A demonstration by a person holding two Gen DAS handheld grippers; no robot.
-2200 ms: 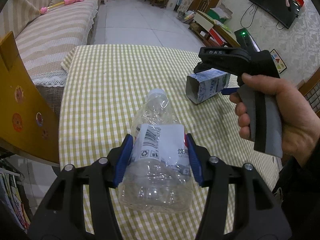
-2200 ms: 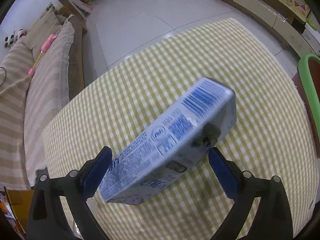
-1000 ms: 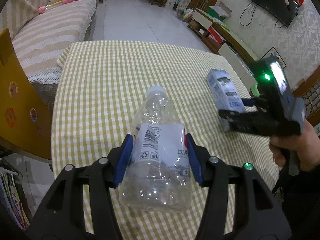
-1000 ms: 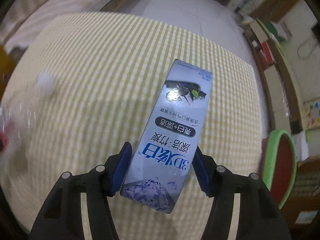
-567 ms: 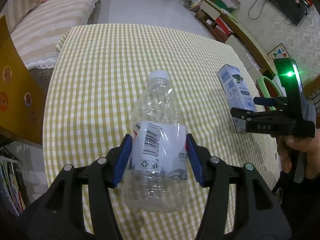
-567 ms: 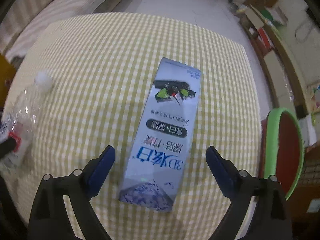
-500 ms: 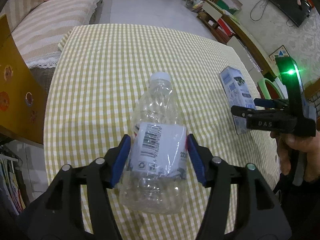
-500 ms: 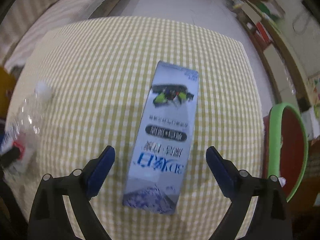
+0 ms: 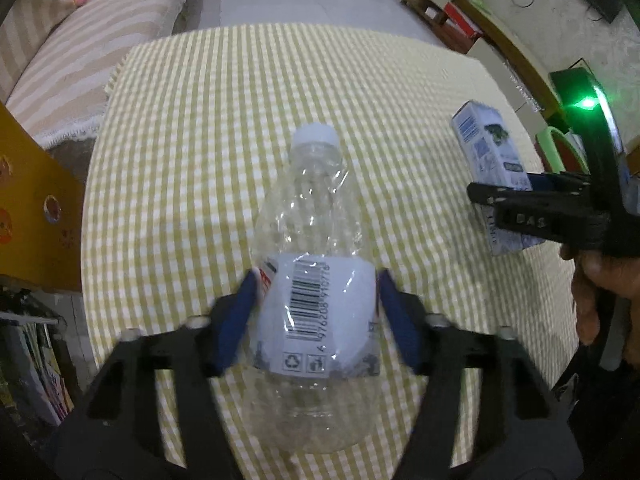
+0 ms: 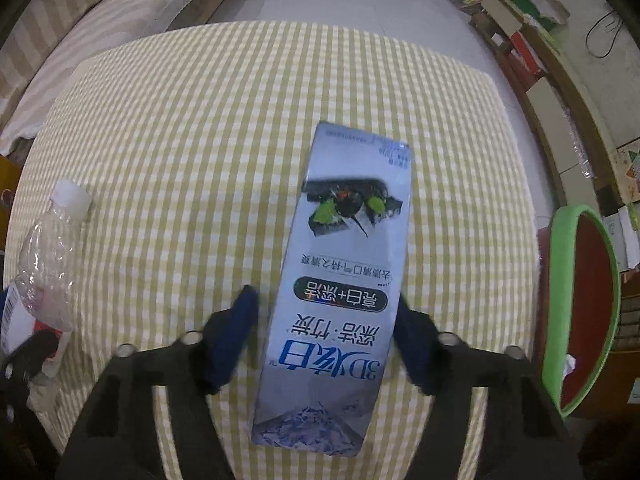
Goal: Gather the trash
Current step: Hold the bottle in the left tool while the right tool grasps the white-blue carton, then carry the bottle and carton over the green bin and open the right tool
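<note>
Between the left gripper's [image 9: 316, 316] pads, clamped at its labelled waist, the empty plastic bottle [image 9: 310, 264] looks light and crushable; the right gripper [image 10: 326, 344] straddles the stiff toothpaste box [image 10: 340, 280], grip uncertain.

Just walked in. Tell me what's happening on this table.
A person is collecting trash with two handheld grippers. The left gripper is clamped on an empty plastic bottle lying on the checked tablecloth. The right gripper straddles a toothpaste box, its left finger not touching. A green-rimmed bin stands beside the table.
</note>
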